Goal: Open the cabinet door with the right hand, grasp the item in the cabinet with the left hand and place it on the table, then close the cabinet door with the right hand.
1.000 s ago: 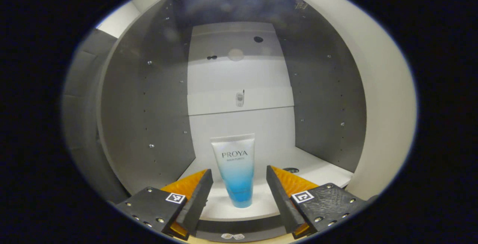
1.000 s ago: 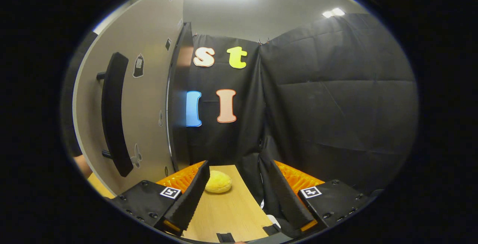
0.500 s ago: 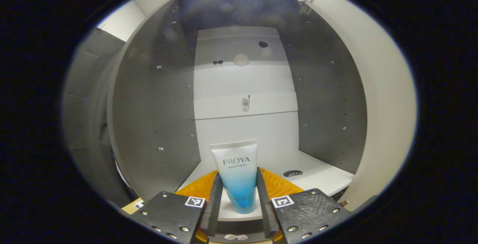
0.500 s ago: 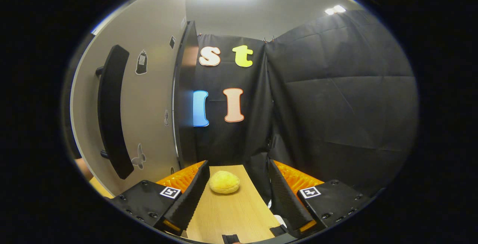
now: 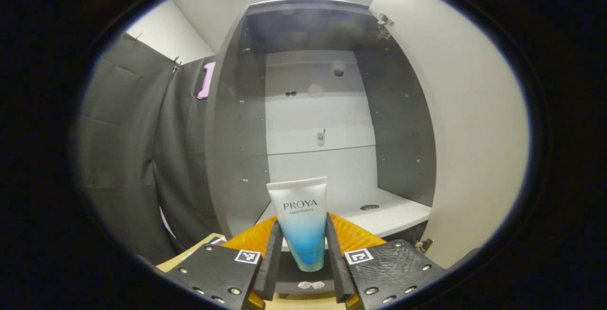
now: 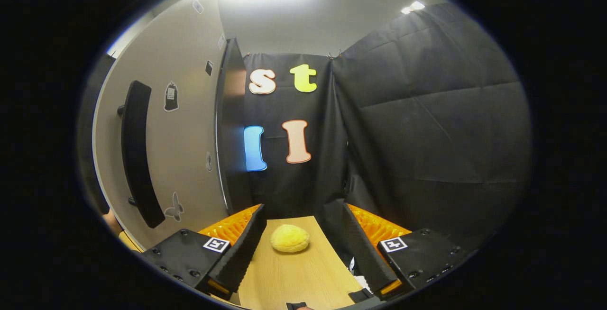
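In the left gripper view a white-and-blue cosmetic tube (image 5: 301,224) stands cap down between the fingers of my left gripper (image 5: 301,253), which is shut on its lower half. The tube hangs in front of the open cabinet (image 5: 322,125), out past the white shelf (image 5: 389,215). The cabinet's door (image 5: 469,125) stands swung open on the right. In the right gripper view my right gripper (image 6: 298,248) is open with nothing between its fingers, beside the door's outer face (image 6: 185,125) and its long black handle (image 6: 137,153).
A yellow round sponge-like object (image 6: 289,238) lies on the wooden table (image 6: 294,277) ahead of the right gripper. Black cloth walls (image 6: 427,134) close in the right side and the left of the cabinet (image 5: 128,158). A hand's edge (image 6: 113,221) shows behind the door.
My left gripper closed on the tube a second ago and has since drawn it back out of the cabinet. The right gripper has shifted only slightly and stays open.
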Tool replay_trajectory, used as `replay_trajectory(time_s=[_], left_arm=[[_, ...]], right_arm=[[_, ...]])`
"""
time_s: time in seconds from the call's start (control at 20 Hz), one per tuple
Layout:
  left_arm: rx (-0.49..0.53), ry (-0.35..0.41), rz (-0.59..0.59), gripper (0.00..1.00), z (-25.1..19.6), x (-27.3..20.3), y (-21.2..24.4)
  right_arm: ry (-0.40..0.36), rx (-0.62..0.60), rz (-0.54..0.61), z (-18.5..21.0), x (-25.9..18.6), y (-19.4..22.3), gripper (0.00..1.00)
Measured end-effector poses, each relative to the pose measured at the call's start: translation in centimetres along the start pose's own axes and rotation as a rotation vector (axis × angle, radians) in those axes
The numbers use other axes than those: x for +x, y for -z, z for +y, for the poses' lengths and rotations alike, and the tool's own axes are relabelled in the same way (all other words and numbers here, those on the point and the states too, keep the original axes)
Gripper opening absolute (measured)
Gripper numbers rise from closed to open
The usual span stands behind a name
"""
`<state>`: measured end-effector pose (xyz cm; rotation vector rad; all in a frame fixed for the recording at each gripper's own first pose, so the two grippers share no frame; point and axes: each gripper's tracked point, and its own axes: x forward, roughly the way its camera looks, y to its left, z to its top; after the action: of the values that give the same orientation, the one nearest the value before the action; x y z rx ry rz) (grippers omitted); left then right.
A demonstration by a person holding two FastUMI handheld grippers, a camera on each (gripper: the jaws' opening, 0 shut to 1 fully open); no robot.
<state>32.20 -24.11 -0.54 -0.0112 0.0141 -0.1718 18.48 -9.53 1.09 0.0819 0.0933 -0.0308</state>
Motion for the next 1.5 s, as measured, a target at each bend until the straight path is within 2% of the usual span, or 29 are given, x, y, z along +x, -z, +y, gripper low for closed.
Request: replay_trajectory(time_s=[0.55,0.95,1.1,1.5], left_arm=[[-0.045,0.020,0.026,0.49,-0.8,-4.3,2.9],[-0.075,0.023,0.078,0.49,-1.1,-6.8,6.7],[-0.082,0.007,0.107,0.50,-1.0,-7.9,8.3],[-0.067,-0.038,0.209,0.51,-0.1,-9.3,12.5]], right_arm=[[-0.019,0.081,0.043,-1.9,-0.7,3.5,0.98],[-0.044,0.039,0.045,-1.1,-0.9,4.1,0.98],[-0.051,0.000,0.054,-0.7,-1.2,4.9,0.98],[-0.039,0.001,0.124,-0.2,-1.3,6.9,0.98]])
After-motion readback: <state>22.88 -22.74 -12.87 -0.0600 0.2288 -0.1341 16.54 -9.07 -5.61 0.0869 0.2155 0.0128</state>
